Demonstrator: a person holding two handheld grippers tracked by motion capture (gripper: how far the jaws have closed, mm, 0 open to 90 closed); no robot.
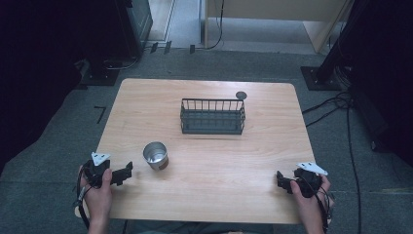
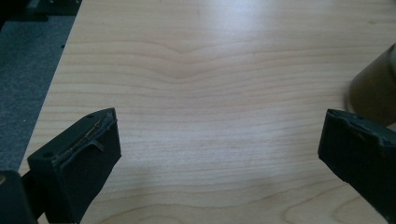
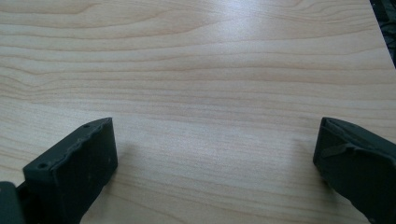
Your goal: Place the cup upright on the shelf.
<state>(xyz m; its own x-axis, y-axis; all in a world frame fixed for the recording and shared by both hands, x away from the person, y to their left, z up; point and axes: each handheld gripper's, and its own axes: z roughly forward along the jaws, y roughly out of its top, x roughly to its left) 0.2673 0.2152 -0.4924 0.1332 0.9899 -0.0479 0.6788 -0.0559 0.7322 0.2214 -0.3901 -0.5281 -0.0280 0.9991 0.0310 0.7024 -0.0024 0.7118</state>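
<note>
A shiny metal cup [image 1: 155, 155] stands upright on the wooden table [image 1: 204, 195], left of centre. Behind it, near the middle, sits a dark wire basket [image 1: 213, 117], which looks empty. My left gripper [image 1: 127, 171] rests at the table's front left, just left of the cup, open with nothing between its jaws. In the left gripper view the gripper [image 2: 219, 149] has bare wood between its jaws and the cup's side [image 2: 373, 88] at the right edge. My right gripper [image 1: 280, 181] lies at the front right, open and empty, with bare wood under it in the right gripper view [image 3: 215, 149].
A small dark round disc [image 1: 241, 95] lies behind the basket's right end. Grey carpet surrounds the table, with cables [image 1: 336, 105] and stand bases at the right and a dark stand at the back left.
</note>
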